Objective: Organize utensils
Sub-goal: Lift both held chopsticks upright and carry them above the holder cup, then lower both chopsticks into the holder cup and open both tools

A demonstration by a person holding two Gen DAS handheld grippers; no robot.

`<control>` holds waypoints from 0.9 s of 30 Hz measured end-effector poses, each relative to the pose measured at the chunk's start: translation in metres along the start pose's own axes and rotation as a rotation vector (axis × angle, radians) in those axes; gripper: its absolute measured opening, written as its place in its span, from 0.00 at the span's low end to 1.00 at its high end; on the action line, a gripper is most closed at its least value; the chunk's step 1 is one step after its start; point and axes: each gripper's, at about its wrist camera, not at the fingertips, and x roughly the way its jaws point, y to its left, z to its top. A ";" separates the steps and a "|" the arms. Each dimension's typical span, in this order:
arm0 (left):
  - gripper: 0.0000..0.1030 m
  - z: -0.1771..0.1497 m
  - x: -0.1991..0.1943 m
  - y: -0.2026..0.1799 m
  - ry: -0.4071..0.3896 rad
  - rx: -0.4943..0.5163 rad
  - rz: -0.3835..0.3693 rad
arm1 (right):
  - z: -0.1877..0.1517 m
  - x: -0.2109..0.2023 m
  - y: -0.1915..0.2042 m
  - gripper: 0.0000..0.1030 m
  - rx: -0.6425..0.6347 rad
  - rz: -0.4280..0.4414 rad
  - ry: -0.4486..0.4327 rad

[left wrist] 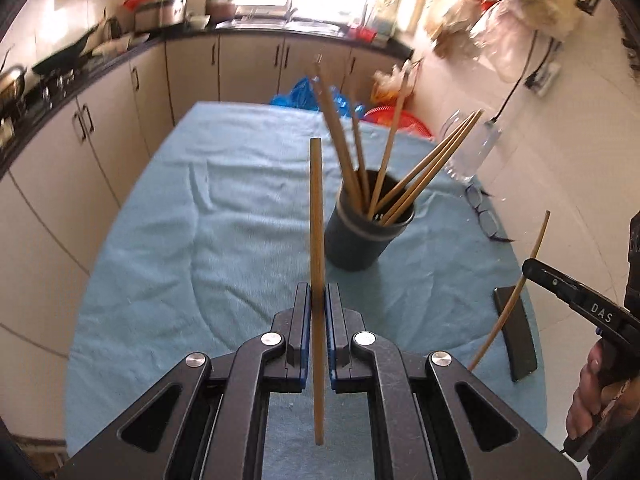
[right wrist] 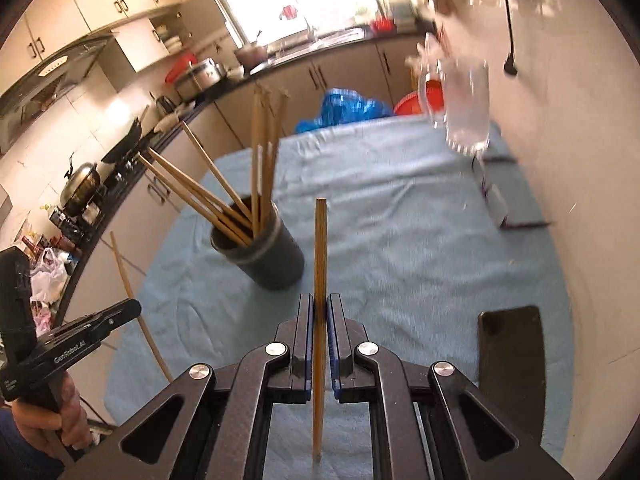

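A dark cup (left wrist: 360,236) with several wooden chopsticks (left wrist: 348,152) leaning in it stands on the blue cloth; it also shows in the right wrist view (right wrist: 268,256). My left gripper (left wrist: 319,296) is shut on one upright chopstick (left wrist: 316,208), held short of the cup. My right gripper (right wrist: 320,304) is shut on another upright chopstick (right wrist: 320,248), to the right of the cup. Each gripper shows from the side in the other view, the right one (left wrist: 532,266) and the left one (right wrist: 128,308), each with its chopstick.
The table is covered by a blue cloth (left wrist: 200,240). A black phone (right wrist: 510,360) lies near the front right edge. Glasses (left wrist: 484,216) and a clear plastic bottle (right wrist: 464,108) sit at the far right. Kitchen counters run along the left and back.
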 end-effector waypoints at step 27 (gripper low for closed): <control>0.06 0.071 -0.040 0.012 -0.197 0.052 -0.130 | 0.051 -0.091 0.043 0.07 0.005 -0.080 -0.236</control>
